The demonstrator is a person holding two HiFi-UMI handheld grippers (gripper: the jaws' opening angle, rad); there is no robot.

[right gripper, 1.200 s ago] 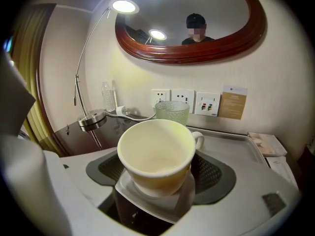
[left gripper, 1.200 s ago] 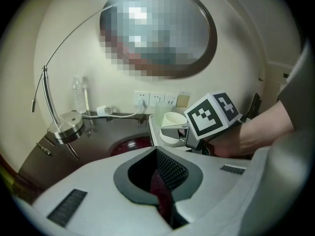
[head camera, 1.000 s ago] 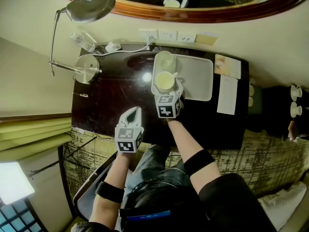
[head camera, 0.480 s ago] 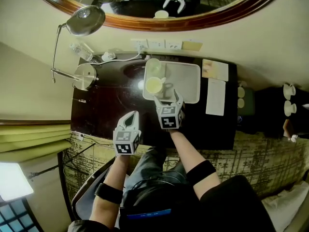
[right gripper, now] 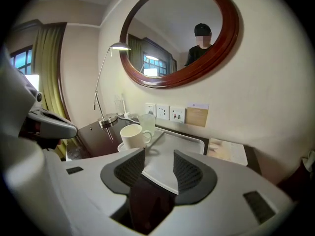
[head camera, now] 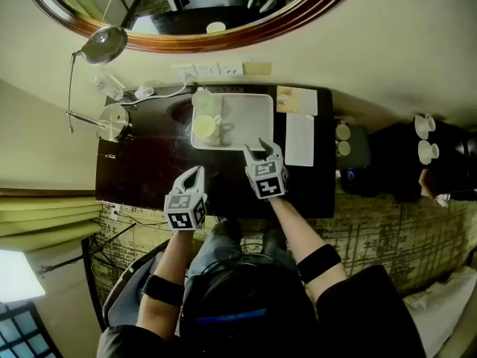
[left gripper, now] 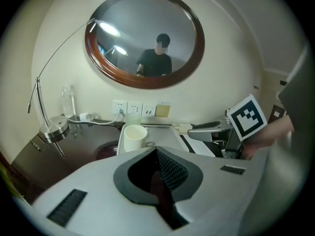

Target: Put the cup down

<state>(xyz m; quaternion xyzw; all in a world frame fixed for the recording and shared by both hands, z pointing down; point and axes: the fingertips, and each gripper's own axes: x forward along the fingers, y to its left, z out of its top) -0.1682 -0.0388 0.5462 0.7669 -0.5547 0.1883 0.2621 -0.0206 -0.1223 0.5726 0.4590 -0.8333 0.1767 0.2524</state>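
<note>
Big oval mirror [left gripper: 142,38] in a glossy red-brown wood frame hangs on a plain cream wall, above a row of white wall sockets [head camera: 209,71]. Below it is a dark, polished rectangular wooden desk [head camera: 149,162] with a reflective top. It stands on patterned olive and dark carpet [head camera: 387,222], and yellow-green pleated curtain [head camera: 45,207] shows at the left edge.

On the desk is a white smooth rectangular tray [head camera: 250,121] with rounded corners and a raised rim. A white paper sheet [head camera: 300,140] lies flat just right of it. A chrome desk lamp [head camera: 112,118] with a round base, thin arm and dome head stands at the desk's left end, with a clear plastic bottle [head camera: 104,84] near it by the wall.

The cream ceramic cup [head camera: 205,129] stands upright at the left end of the tray, handle to the right, touched by no gripper. A clear glass tumbler [head camera: 203,101] stands just behind it, on the wall side.

The grey plastic left gripper [head camera: 192,176] has its jaws pressed together, empty, over the desk's near edge. The right gripper [head camera: 262,149] shows a narrow gap between its ribbed black pads. Its jaws have just been closing, with nothing between them.

A second ago the right gripper was up against the cup on the tray. Now it is back near the tray's front right corner, clear of the cup. The left gripper has also drawn back. The cup and tumbler are in the same place on the tray.
</note>
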